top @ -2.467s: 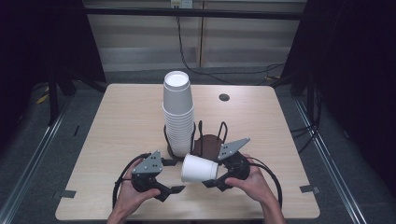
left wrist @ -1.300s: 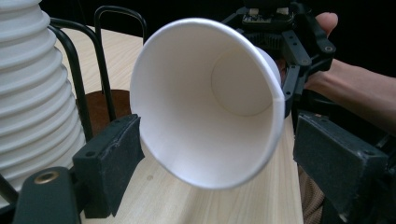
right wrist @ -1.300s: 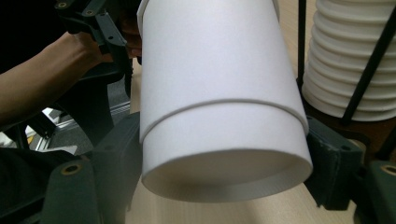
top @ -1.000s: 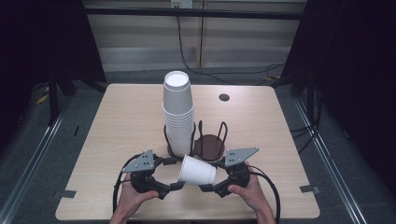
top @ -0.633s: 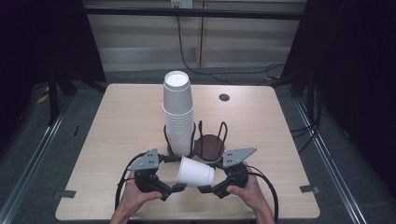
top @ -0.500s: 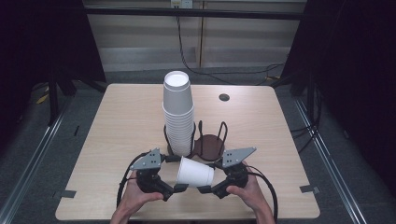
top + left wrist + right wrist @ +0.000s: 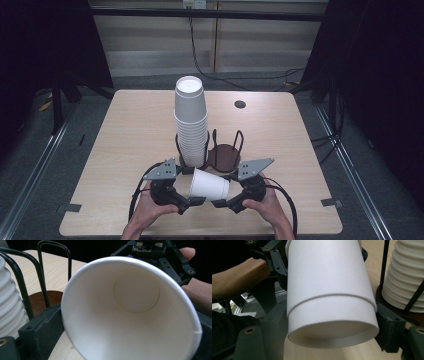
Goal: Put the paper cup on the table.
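Lying on its side near the front edge of the table (image 7: 125, 130), a white paper cup (image 7: 209, 185) hangs between the two grippers, just above the wood. The right gripper (image 7: 220, 203) has its jaws closed on the narrow bottom end of the cup (image 7: 329, 302); in the right gripper view the black jaws sit against both sides of that end, and a step line partway up the wall suggests two cups nested one in the other. The left gripper (image 7: 196, 201) is at the wide mouth end, and its jaws have just been opening: in the left gripper view the cup (image 7: 130, 312) still lies between the jaws, its rim close to them, but I cannot tell whether the pads still touch it, so I take them as let go. That view looks straight into the cup, down to its round bottom. Each gripper is held in a hand, the left hand (image 7: 147, 210) and the right hand (image 7: 267, 207) coming in from the near side. Just behind the cup stands a black wire holder (image 7: 225, 152) with a brown base, and in its left ring rises a tall stack of cups (image 7: 191, 125). A small dark disc (image 7: 240, 104) lies well apart, toward the far edge.
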The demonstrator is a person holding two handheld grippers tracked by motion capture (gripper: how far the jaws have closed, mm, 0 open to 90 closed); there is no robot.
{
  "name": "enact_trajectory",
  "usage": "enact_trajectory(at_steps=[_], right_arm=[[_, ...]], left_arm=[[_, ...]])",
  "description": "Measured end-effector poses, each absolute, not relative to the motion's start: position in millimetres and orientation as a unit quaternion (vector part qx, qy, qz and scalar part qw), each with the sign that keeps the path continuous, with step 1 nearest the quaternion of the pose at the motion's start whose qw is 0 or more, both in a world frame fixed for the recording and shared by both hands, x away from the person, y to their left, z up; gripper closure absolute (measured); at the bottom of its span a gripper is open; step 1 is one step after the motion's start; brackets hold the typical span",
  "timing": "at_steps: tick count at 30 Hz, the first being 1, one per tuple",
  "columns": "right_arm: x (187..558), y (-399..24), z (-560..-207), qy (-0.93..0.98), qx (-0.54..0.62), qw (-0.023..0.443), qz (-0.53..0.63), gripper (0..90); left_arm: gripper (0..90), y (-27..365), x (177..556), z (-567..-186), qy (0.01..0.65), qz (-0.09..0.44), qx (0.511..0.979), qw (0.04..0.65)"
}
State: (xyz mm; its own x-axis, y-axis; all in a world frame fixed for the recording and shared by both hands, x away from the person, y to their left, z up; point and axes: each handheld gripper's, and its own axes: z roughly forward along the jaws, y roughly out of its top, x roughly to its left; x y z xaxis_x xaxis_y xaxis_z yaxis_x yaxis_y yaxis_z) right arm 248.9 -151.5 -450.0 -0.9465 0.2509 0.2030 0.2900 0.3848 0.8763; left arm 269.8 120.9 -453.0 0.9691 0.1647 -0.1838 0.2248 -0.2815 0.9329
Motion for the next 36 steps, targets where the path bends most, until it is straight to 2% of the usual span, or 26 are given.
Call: enact_trajectory(at_steps=[6,19,23,25,28,36], right_arm=[[250,-151,-451,-0.832,-0.162,0.021,-0.53,23.9],[249,-154,-455,-0.83,-0.163,0.024,-0.532,21.9],[247,-156,-457,-0.823,-0.171,0.016,-0.542,19.8],[246,-156,-459,-0.819,-0.177,0.012,-0.546,14.9],[246,-159,-460,-0.809,-0.186,0.01,-0.558,12.8],[242,-164,-459,-0.798,-0.209,-0.03,-0.565,12.9]], left_arm=[[2.4,121,272,-453,0.126,-0.035,0.793,0.594],[10.1,126,272,-451,0.122,-0.057,0.789,0.6],[10.6,126,272,-451,0.122,-0.053,0.791,0.597],[10.6,126,271,-451,0.123,-0.05,0.794,0.593],[10.6,128,272,-450,0.124,-0.049,0.795,0.592],[10.5,133,273,-449,0.135,-0.036,0.796,0.589]])
